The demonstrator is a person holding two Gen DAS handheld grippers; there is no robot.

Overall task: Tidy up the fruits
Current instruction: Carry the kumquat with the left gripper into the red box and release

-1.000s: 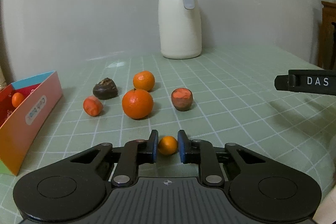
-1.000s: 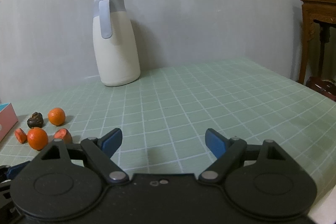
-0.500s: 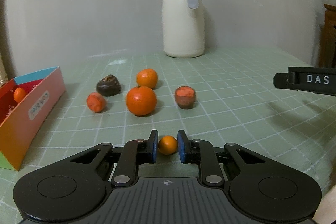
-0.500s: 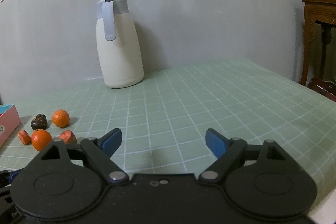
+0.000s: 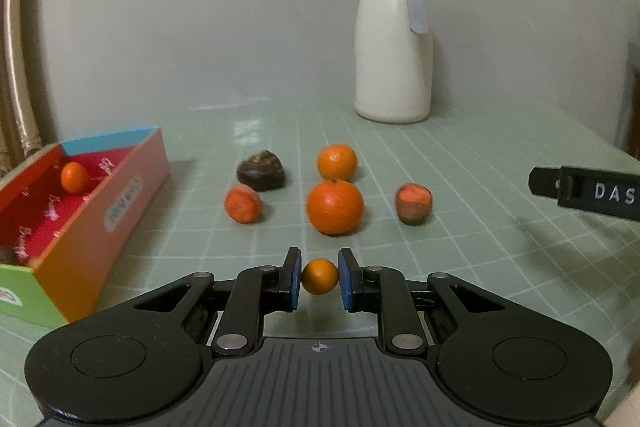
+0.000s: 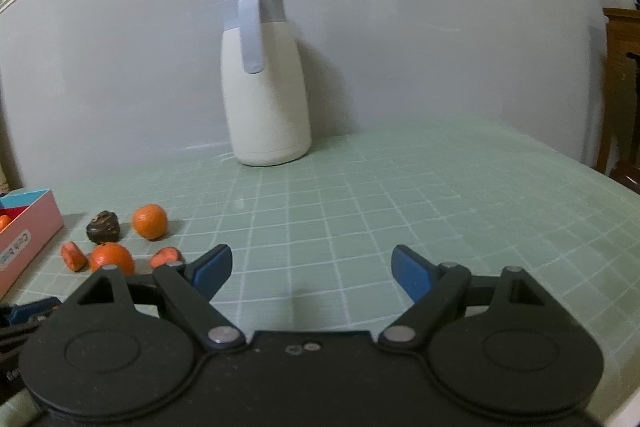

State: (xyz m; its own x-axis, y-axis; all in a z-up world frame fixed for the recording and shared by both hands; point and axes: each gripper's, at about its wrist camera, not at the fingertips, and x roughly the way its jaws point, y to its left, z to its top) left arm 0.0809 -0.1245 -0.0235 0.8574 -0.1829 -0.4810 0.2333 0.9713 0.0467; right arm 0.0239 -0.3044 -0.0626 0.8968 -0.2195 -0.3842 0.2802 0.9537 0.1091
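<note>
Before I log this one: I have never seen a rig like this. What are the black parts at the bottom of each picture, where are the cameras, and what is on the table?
There is no robot here. A person carries two hand-held grippers, each with a camera looking forward along its jaws, so each picture shows its own gripper at the bottom edge.

In the left view, the left gripper has its jaws closed on a small orange fruit. The black bar at the right edge is part of the other gripper.

In the right view, the right gripper has its jaws wide apart with nothing between them.

On the green checked table lie two oranges, two reddish pieces, and a dark brown item. A colourful box at the left already holds one small orange fruit. A white jug stands at the back.
</note>
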